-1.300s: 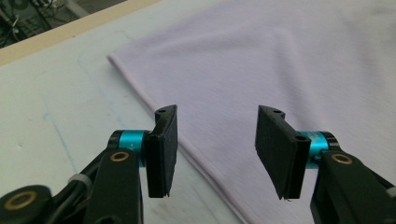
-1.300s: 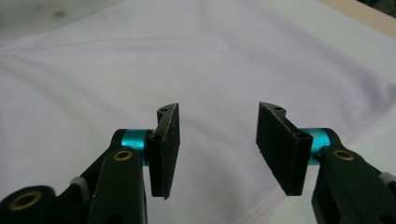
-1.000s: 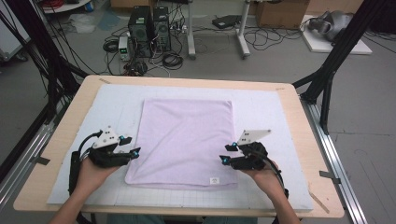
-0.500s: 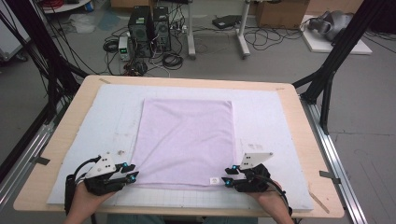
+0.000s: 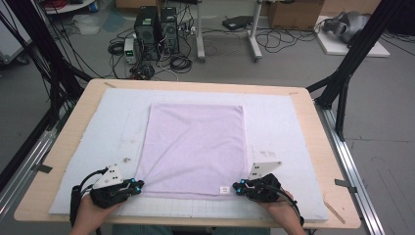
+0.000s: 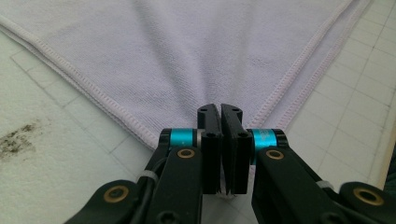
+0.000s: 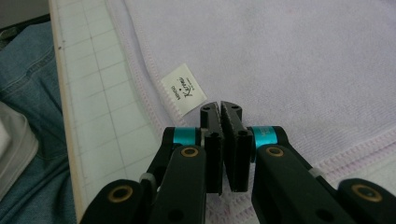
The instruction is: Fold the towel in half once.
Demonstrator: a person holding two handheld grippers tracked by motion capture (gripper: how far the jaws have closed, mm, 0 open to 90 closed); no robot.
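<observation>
Pinching the towel [image 5: 193, 147], both grippers [image 5: 139, 185] [image 5: 237, 186] are clamped on its near corners.

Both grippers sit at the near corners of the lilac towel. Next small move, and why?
Probably lift both corners together and carry them toward the far edge. The left gripper and right gripper have just closed on the near corners of the flat lilac terry towel, which lies on the white grid mat.

A light wooden table [image 5: 313, 122] carries a pale gridded mat [image 5: 284, 127] covering most of its top, and a lilac towel [image 5: 193, 147] lies flat on the mat, its white label [image 5: 224, 189] near the front edge.
</observation>
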